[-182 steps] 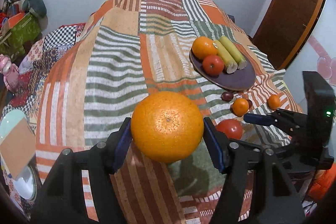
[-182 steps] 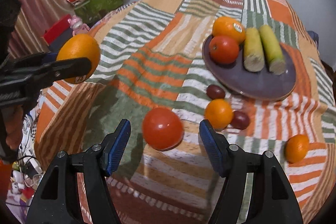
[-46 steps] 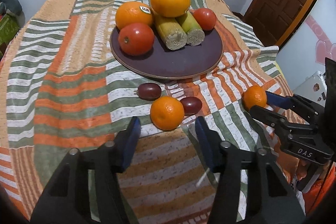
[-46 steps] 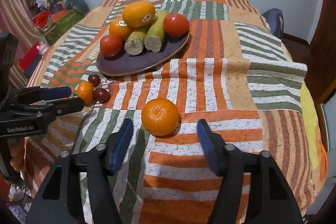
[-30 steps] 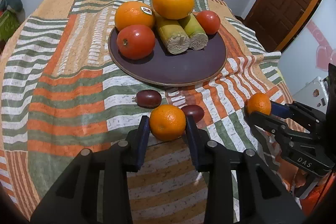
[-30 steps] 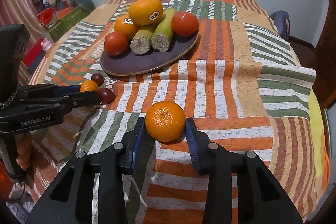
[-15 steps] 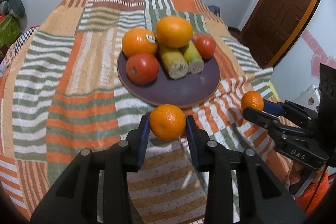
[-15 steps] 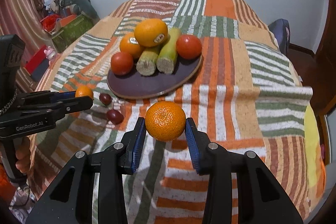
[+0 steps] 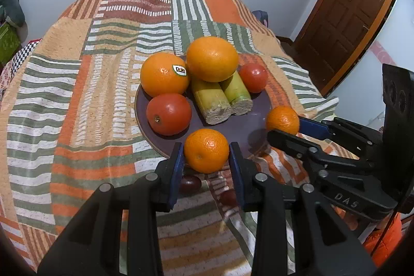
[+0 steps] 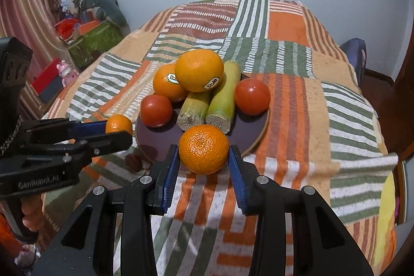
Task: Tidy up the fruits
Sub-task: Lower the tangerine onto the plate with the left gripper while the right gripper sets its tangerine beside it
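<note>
Both mandarins have been lifted off the striped cloth and carried over the plate's near rim since half a second earlier. Nearest, the left tool is closed on the left mandarin, and the right tool is clamped on the right mandarin. Each should be lowered onto bare plate before release, clear of the sugarcane pieces. Beyond, oranges and tomatoes are piled toward the far rim.

Frame: black plastic, silver screws.
Fingers: ribbed blue pads.
Markings: white "DAS", "GenRobot.AI".
Skin: hand visible.
</note>
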A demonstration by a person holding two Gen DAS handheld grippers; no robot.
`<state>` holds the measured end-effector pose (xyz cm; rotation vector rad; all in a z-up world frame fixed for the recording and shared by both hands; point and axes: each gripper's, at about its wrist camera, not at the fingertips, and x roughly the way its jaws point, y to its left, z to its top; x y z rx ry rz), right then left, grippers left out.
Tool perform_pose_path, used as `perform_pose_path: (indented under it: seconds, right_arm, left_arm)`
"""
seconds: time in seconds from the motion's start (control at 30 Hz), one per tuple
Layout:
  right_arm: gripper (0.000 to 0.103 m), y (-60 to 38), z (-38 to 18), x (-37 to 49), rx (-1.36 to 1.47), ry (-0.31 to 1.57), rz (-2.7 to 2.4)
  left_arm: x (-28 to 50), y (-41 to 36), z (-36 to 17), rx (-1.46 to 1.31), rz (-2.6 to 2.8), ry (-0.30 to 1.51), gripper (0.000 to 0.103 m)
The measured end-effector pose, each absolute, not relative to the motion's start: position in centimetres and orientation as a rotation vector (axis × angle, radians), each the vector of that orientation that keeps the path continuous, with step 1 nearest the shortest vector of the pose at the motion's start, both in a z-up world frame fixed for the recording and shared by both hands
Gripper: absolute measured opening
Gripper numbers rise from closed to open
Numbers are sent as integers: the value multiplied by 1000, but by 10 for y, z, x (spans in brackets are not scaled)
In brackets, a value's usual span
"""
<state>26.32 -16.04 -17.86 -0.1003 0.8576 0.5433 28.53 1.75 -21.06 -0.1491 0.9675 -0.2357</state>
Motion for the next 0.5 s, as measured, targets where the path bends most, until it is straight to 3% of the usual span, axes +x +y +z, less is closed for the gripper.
perform_pose_path:
  seconds: [0.5]
  right_arm:
    - [35,-150,-205,286,-127,912,565]
  left_arm:
    - [308,13,-240,-122,-228,1013,35]
